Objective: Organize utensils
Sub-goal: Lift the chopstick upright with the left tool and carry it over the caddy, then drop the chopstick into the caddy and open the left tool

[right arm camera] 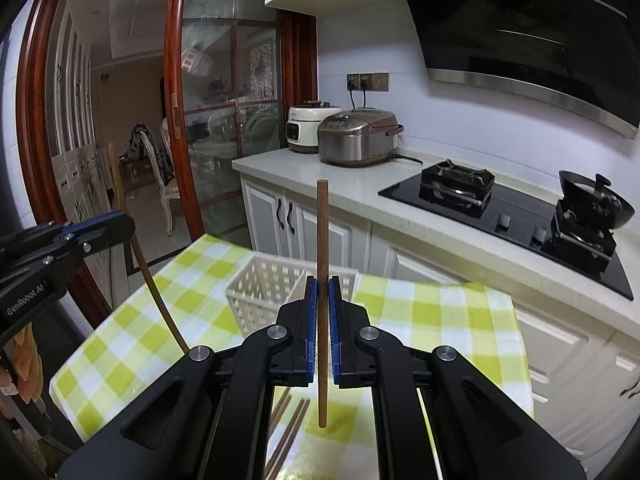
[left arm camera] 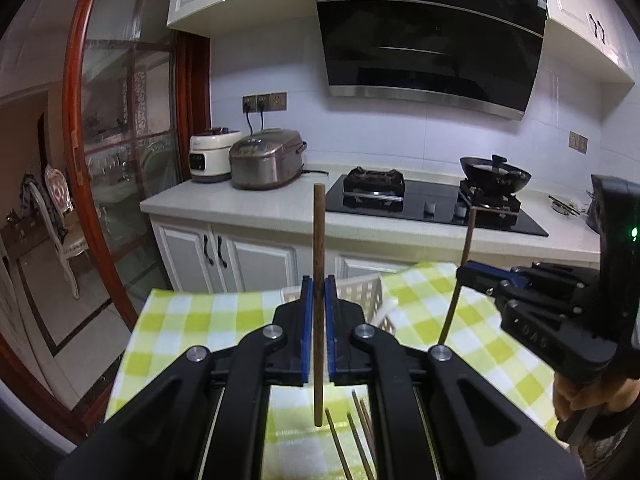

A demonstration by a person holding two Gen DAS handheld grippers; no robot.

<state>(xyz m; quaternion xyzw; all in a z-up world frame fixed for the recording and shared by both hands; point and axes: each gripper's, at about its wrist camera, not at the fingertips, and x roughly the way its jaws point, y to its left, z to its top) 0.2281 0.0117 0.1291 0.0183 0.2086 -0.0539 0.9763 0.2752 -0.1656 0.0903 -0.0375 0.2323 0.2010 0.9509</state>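
While each claw pinches one upright chopstick, the left claw (left arm camera: pixel 319 292) holds the left chopstick (left arm camera: pixel 319 240), the right claw (right arm camera: pixel 323 292) the right chopstick (right arm camera: pixel 322 236); the white basket (right arm camera: pixel 264 284) sits at 11 o'clock on the table (right arm camera: pixel 440 308).

2 grippers showing: left gripper (left arm camera: pixel 319 292) & right gripper (right arm camera: pixel 323 292), each gripping 1 wooden chopstick – one in the left (left arm camera: pixel 319 240), one in the right (right arm camera: pixel 322 240), so 2 being held upright. Loose chopsticks (left arm camera: pixel 352 432) lying on the checked cloth (left arm camera: pixel 192 320): approx 4, ends partly hidden, can't count exactly. 1 white slotted basket (right arm camera: pixel 266 284) sitting on the cloth. On the counter (left arm camera: pixel 240 208): 2 cookers – 1 white pressure cooker (left arm camera: pixel 210 158), 1 brown rice cooker (left arm camera: pixel 266 158). 1 hob (left arm camera: pixel 424 200) carrying 2 burners, w/ 1 black wok (left arm camera: pixel 495 174) sitting on one. 1 range hood (left arm camera: pixel 432 40) hanging overhead.
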